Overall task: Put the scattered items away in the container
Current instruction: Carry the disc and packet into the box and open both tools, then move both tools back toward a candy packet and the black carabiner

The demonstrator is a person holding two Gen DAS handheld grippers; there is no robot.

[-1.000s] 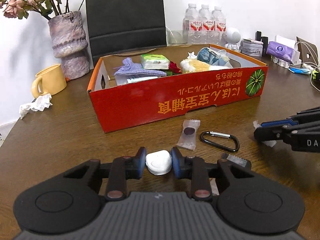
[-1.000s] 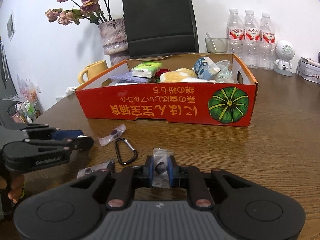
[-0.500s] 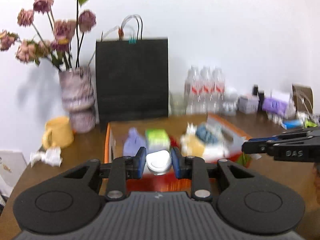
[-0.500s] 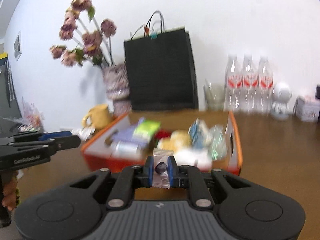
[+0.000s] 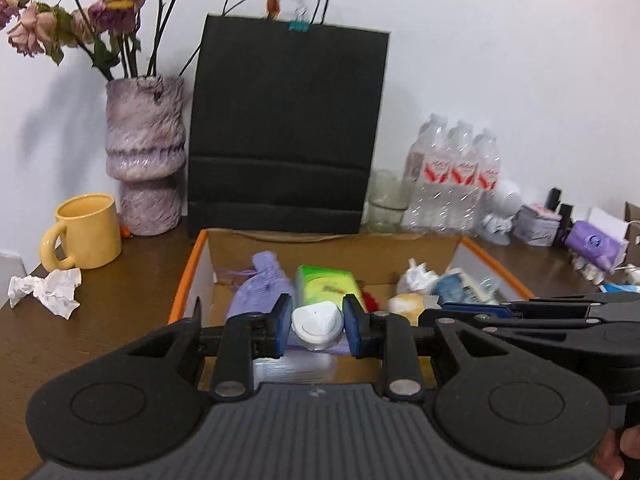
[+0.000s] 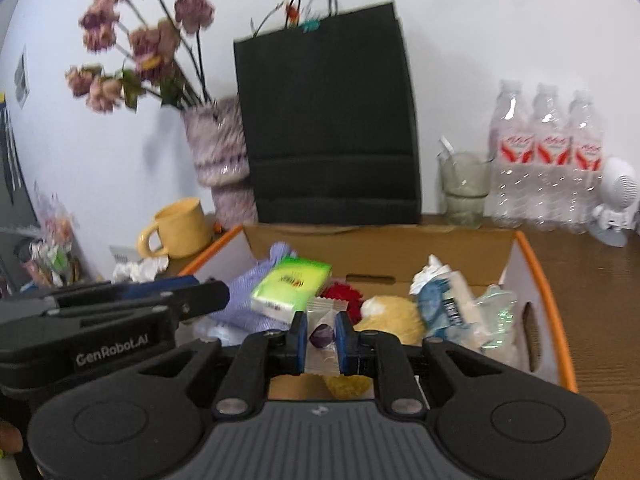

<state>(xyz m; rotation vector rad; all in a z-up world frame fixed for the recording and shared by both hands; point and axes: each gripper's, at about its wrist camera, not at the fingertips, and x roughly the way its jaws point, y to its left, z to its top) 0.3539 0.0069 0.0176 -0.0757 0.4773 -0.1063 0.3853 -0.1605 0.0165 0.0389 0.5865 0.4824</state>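
Gripping a white case [image 5: 318, 325], the left gripper [image 5: 316, 327] has risen from the table to over the box [image 5: 182, 292]. The right gripper [image 6: 322, 338], clamped on a candy [image 6: 322, 334], has come over it too.

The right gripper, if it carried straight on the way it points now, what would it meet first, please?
Probably the yellow lump or red item inside the orange box, just past the candy packet held by the right gripper; depth is uncertain.

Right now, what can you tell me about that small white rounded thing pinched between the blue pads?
The small white rounded plastic case looks smooth and glossy, roughly triangular with soft corners and a raised oval lid. The left gripper holds it, a blue pad pressing each side, so it hangs in the air over the orange-rimmed cardboard box, above a lilac knitted pouch. Nothing else touches it.
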